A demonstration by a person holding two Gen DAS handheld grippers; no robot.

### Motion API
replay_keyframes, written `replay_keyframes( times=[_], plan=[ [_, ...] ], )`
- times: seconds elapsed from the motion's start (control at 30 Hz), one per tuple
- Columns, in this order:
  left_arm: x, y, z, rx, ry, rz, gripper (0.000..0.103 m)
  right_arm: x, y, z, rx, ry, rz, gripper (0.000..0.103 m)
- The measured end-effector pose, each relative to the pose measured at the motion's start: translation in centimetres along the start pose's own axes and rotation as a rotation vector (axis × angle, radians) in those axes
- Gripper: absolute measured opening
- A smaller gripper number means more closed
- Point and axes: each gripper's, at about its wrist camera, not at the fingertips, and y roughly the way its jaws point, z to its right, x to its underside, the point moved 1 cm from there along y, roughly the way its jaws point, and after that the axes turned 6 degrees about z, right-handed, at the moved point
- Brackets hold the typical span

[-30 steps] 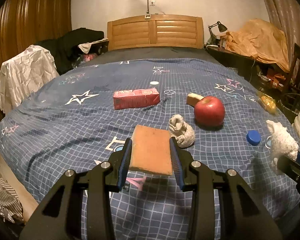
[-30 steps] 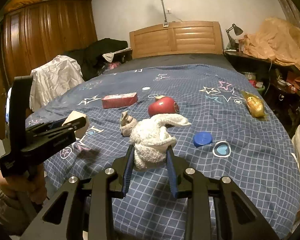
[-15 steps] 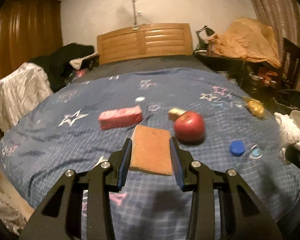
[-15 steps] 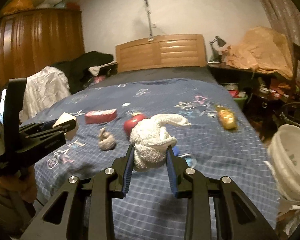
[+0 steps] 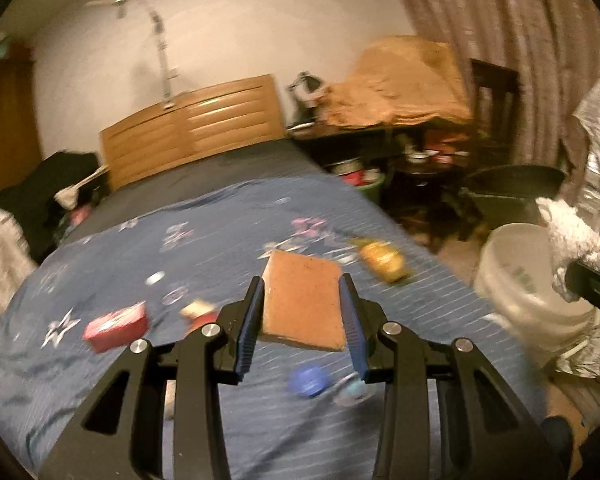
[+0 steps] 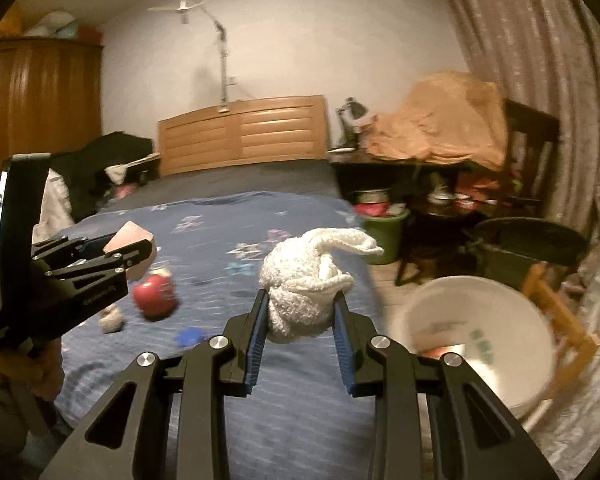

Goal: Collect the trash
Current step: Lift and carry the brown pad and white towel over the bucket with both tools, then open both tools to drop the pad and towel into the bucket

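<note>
Bedroom, dim light; blue star-print bed (image 5: 228, 240) still strewn with bits. Both views have swung right over the last second — a white bucket (image 6: 480, 340) beside the bed, barely at the frame edge before, now fills the lower right of the right wrist view. Left claw (image 5: 302, 304) stays clamped on a flat orange-brown sponge (image 5: 304, 300), held above the bed. Right claw (image 6: 300, 316) stays clamped on a crumpled white cloth (image 6: 304, 280), near the bucket rim but not yet over it. Red box (image 5: 116, 326), apple (image 6: 154, 294), blue cap (image 5: 308, 380), yellow packet (image 5: 382, 260) remain on the bed. Likely the carry-to-bin stage — drop not yet made.
</note>
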Motion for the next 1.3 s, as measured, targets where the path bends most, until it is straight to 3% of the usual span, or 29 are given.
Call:
replay_keyframes(
  times=[0.27,0.53,0.8,1.3],
  plan=[
    [-2.8,3.8,9.3,0.163,0.093,-0.012,0.037,-0.8,-1.2,11.2,0.147,0.020,-0.069,0.032],
    [-4.2,8.2,17.0,0.318,0.157,-0.068,0.037,-0.5,0.3,20.0,0.213,0.075,-0.150,0.032],
    [-3.4,10.5,22.2,0.426,0.228,-0.113,0.037,0.0,2.1,22.5,0.221,0.092,-0.200,0.033],
    [-2.4,11.8,23.4,0.443,0.264,-0.155,0.037,0.9,4.0,22.6,0.190,0.099,-0.232,0.033]
  ],
)
